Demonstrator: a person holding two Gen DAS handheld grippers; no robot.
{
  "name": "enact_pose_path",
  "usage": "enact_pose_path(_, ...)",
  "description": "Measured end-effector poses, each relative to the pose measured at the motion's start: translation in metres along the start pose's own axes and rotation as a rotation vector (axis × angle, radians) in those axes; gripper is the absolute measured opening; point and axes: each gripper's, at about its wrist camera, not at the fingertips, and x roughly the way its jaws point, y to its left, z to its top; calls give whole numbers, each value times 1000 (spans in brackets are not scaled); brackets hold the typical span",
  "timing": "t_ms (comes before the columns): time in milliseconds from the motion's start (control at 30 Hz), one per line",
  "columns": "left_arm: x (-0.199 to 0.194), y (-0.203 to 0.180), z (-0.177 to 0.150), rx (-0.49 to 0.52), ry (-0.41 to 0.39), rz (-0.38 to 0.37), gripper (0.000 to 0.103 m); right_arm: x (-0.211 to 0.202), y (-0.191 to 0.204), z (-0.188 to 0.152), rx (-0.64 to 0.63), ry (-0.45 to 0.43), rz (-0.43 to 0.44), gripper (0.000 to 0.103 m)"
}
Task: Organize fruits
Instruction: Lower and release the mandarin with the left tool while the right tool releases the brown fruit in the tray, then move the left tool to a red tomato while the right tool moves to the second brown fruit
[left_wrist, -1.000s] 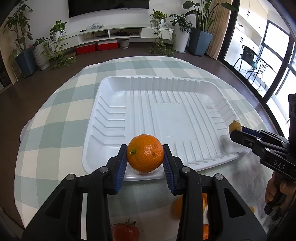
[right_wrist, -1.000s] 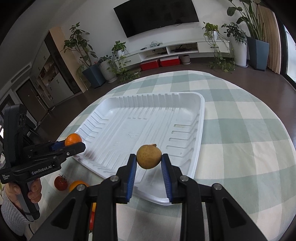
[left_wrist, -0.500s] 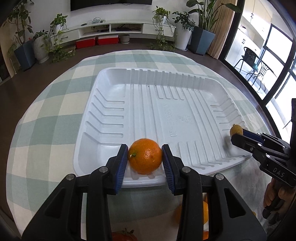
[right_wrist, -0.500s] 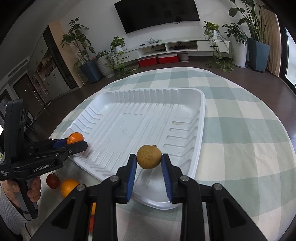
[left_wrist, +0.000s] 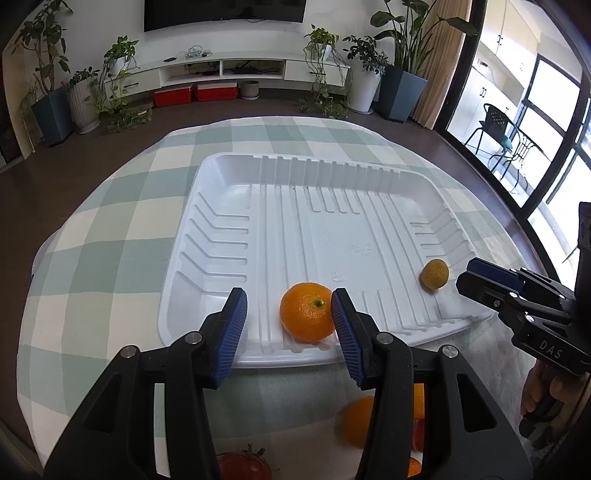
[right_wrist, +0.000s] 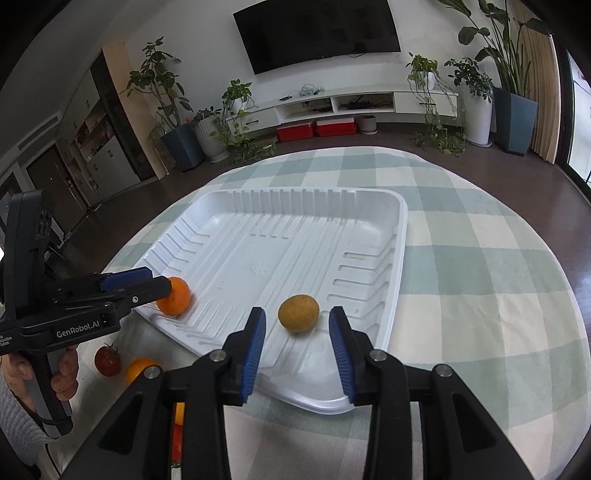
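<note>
Two fruits now rest in white tray (left_wrist: 229, 173), both near its front edge. Left tool (left_wrist: 288, 325): jaws opening, orange (left_wrist: 306, 316) between them, right pad touching or just beside it, left pad clear. Right tool (right_wrist: 297, 338): jaws opening, small brown-yellow fruit (right_wrist: 298, 313) between pads, apart from both. Remaining fruit, orange (right_wrist: 138, 369) and tomato (right_wrist: 107, 360), lies on checked worktop (right_wrist: 480, 277) just outside tray front edge, behind and below left tool tips; left tool nearer. Judgement: next move calls for retreat toward operator, then descent.
</note>
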Motion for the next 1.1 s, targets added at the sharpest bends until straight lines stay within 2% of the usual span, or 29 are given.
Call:
enact_pose_path(633,-66,12,-56,-47,-40,15,45,-39,27,-12,-52,-77,23,44)
enact_pose_path(1100,-79,16,-95,-68,-23,20,45,-62,47,-54,-74,-81,34,47)
